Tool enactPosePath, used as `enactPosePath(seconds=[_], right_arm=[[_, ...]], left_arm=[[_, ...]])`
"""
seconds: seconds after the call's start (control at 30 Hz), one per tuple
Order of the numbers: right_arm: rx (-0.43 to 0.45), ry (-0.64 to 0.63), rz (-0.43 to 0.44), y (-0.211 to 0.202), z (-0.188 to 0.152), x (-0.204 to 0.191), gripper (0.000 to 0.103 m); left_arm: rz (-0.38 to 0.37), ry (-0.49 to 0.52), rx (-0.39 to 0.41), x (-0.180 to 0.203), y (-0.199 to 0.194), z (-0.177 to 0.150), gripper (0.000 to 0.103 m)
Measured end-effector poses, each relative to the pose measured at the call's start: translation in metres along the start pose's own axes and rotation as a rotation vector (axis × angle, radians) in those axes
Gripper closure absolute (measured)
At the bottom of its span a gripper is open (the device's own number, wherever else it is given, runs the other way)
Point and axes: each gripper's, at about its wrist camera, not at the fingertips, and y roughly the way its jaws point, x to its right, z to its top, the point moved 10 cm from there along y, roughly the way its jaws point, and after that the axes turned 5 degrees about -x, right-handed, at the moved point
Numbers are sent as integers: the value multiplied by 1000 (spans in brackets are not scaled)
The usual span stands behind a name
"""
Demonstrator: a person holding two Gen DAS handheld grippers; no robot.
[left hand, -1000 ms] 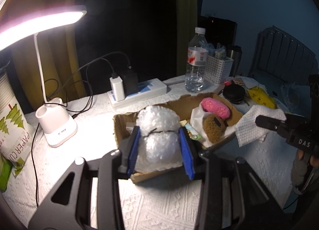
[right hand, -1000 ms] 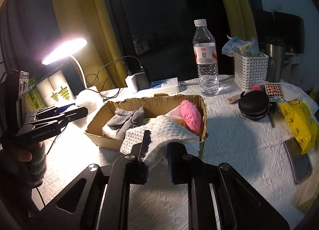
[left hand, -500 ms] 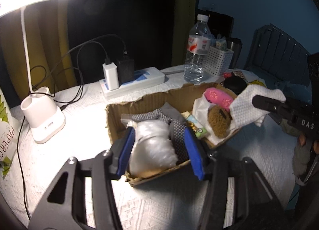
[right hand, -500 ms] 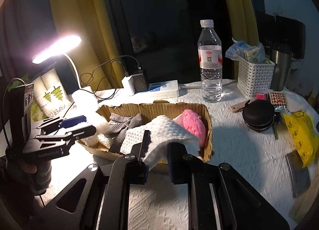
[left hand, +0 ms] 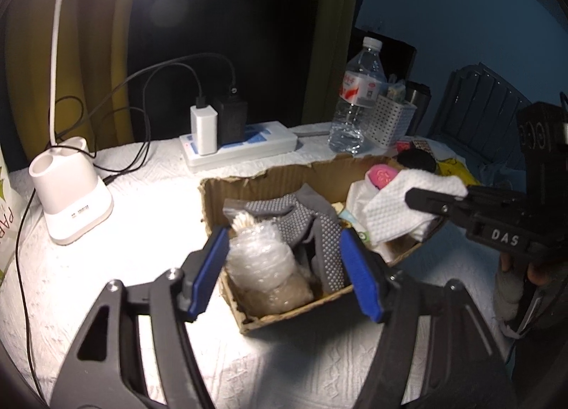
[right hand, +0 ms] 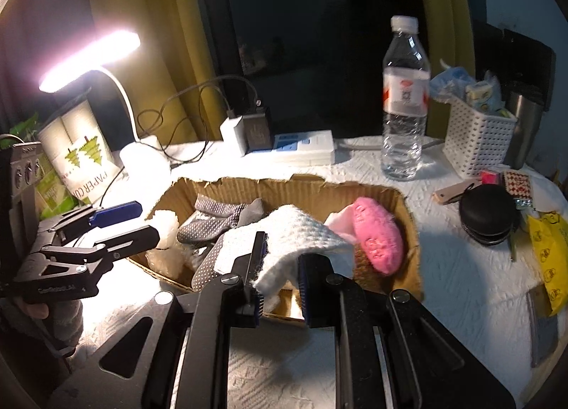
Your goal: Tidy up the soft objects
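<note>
A torn cardboard box (left hand: 269, 178) (right hand: 284, 185) sits mid-table. A bubble-wrap bundle (left hand: 262, 263) (right hand: 165, 228) rests in its near-left corner between the blue pads of my left gripper (left hand: 284, 267) (right hand: 147, 221). Those jaws are opening, and the right pad stands clear of the wrap. Grey dotted gloves (left hand: 298, 217) (right hand: 213, 217) lie beside the bundle. My right gripper (right hand: 280, 277) (left hand: 436, 203) is shut on a white waffle cloth (right hand: 294, 231) (left hand: 401, 206), held over the box's right half. A pink plush (right hand: 376, 242) (left hand: 383, 175) lies there on a brown one.
Behind the box are a desk lamp (left hand: 71, 203), a power strip with chargers (left hand: 241, 150), a water bottle (right hand: 404, 100) and a white basket (right hand: 479, 139). A black round case (right hand: 488, 214) and a yellow bag (right hand: 548, 253) lie right. A paper-cup pack (right hand: 81, 150) stands far left.
My left gripper lowered the bubble wrap into the box's near-left corner and spread its jaws. My right gripper carried the white cloth further over the box.
</note>
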Motion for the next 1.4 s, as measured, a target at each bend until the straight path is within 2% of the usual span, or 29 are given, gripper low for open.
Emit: enactPosePath(seconds=[0.33, 0.43, 0.6, 0.7, 1.4], right_arm=[[-115, 8, 6, 37, -18, -12, 84], [-134, 12, -2, 40, -22, -11, 78], [-132, 16, -3, 33, -20, -9, 57], [-123, 19, -8, 26, -20, -9, 54], [-19, 25, -26, -48, -23, -12, 53]], left_arm=[[10, 13, -17, -1, 6, -7, 36], [8, 11, -16, -1, 6, -7, 36], [17, 14, -9, 1, 3, -5, 35], [17, 21, 3, 4, -3, -4, 35], [25, 70, 80, 41, -67, -3, 32]])
